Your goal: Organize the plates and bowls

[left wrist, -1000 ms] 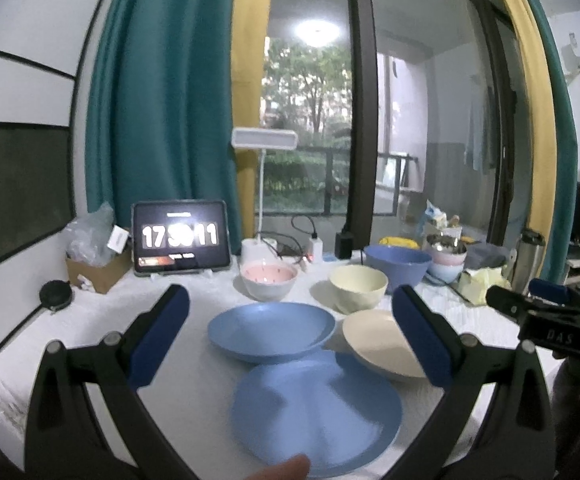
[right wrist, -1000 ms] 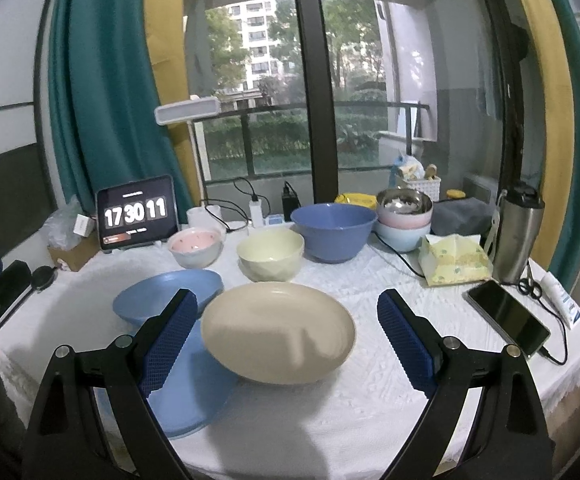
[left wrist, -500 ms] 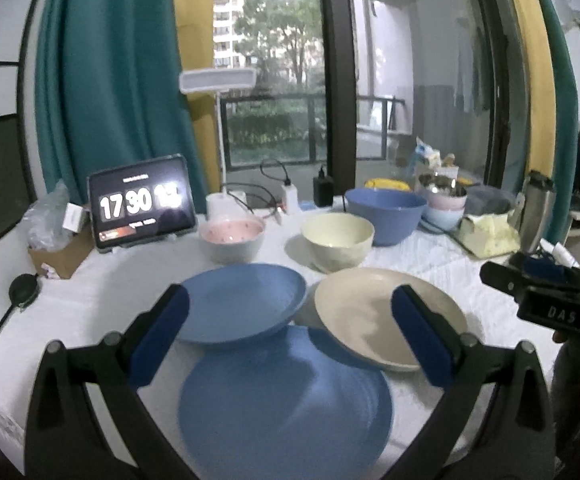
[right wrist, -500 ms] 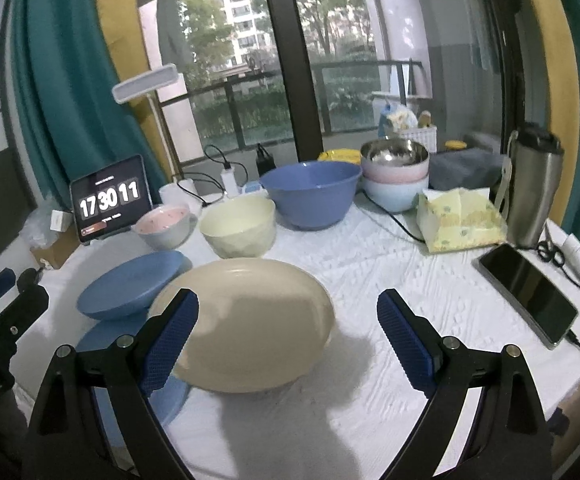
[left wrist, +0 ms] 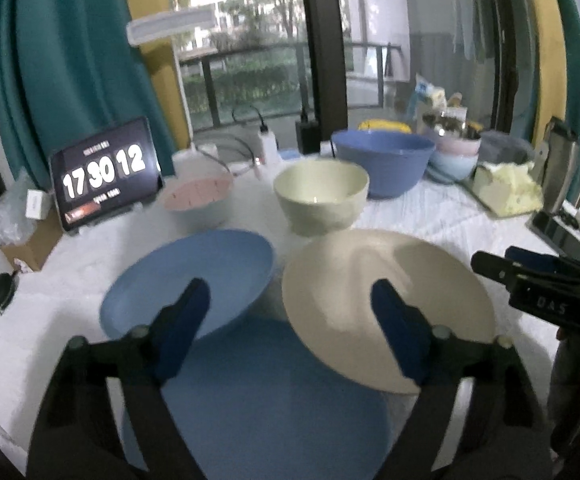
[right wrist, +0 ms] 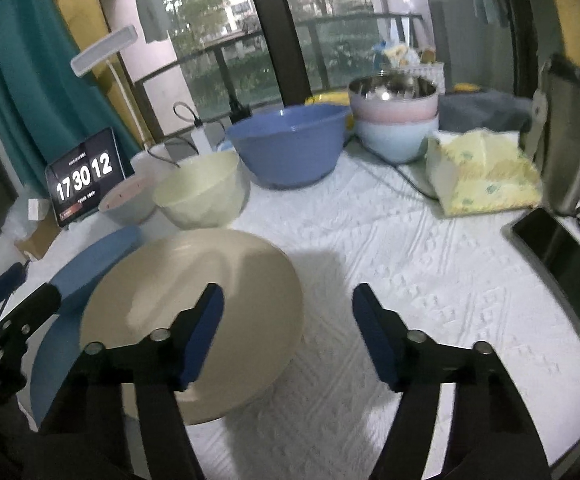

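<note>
A flat blue plate (left wrist: 274, 392) lies nearest me, with a deeper blue plate (left wrist: 194, 276) and a cream plate (left wrist: 382, 300) overlapping its far edge. Behind stand a pink bowl (left wrist: 198, 196), a cream bowl (left wrist: 322, 196) and a big blue bowl (left wrist: 382, 160). My left gripper (left wrist: 290, 312) is open and empty above the blue plates. My right gripper (right wrist: 288, 332) is open and empty, its left finger over the cream plate (right wrist: 194, 312). The right gripper also shows at the right of the left wrist view (left wrist: 538, 280).
A tablet clock (left wrist: 106, 176) stands at the back left. Stacked pink and pale-blue bowls (right wrist: 394, 120), a yellow tissue pack (right wrist: 486, 176), a steel flask (right wrist: 566, 132) and a phone (right wrist: 562, 264) sit at the right. White cloth (right wrist: 390, 248) covers the table.
Both grippers have moved forward and lower toward the plates. The right gripper has shifted right, so the cream plate now lies under its left finger. Nothing was grasped.
</note>
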Available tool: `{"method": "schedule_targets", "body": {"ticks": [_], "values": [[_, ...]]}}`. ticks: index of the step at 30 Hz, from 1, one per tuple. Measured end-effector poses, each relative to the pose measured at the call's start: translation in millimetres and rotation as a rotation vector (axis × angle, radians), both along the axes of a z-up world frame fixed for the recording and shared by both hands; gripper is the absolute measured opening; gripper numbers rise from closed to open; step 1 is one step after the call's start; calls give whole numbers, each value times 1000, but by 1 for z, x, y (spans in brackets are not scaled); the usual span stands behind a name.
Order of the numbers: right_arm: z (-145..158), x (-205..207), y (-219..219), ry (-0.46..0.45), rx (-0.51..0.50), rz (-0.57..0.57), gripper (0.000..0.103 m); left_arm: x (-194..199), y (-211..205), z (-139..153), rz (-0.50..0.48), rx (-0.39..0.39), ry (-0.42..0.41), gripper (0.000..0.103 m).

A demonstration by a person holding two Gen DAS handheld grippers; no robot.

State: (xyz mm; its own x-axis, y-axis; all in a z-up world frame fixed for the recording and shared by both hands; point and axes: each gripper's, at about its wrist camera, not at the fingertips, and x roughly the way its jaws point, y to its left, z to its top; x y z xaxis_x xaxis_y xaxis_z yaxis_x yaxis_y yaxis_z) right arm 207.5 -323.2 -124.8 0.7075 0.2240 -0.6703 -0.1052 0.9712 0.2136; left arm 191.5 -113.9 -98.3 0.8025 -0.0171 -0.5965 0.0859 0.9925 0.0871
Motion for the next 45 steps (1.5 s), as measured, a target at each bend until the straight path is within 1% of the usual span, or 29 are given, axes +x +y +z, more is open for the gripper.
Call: {"method": "schedule_targets", "body": {"ticks": [2, 4, 9, 12, 15, 17, 19, 21, 24, 27, 32, 35, 39, 43, 45], "values": [[-6, 6, -2, 19, 9, 3, 63, 10, -2, -9, 14, 7, 41, 69], [-11, 11, -5, 40, 19, 3, 58, 16, -3, -15, 27, 8, 69, 65], [-21, 18, -6, 72, 42, 16, 52, 27, -7, -27, 44, 25, 117, 59], [-25, 22, -6, 89, 46, 24, 44, 32, -10, -34, 43, 30, 151, 56], [-27, 25, -3, 102, 45, 34, 38, 35, -10, -40, 48, 27, 178, 49], [-28, 25, -3, 110, 43, 42, 33, 35, -12, -40, 39, 29, 179, 45], [-29, 27, -2, 116, 38, 48, 26, 35, -15, -40, 24, 35, 179, 44], [-30, 26, -1, 119, 32, 54, 20, 34, -19, -41, 13, 40, 182, 42], [-29, 26, -1, 115, 23, 54, 17, 34, -21, -40, 11, 40, 183, 41], [-29, 26, -1, 114, 21, 42, 15, 33, -21, -39, 12, 41, 186, 36], [-26, 23, -6, 107, 21, 21, 15, 30, -25, -35, -6, 41, 178, 35], [-22, 20, -10, 95, 14, 8, 15, 28, -29, -32, -29, 42, 164, 35], [-16, 15, -23, 84, 4, -25, 15, 27, -41, -31, -68, 40, 167, 35], [-14, 10, -39, 80, -11, -66, 15, 26, -57, -34, -115, 41, 182, 35], [-16, 8, -46, 87, -20, -84, 15, 27, -64, -39, -136, 46, 203, 35]]}}
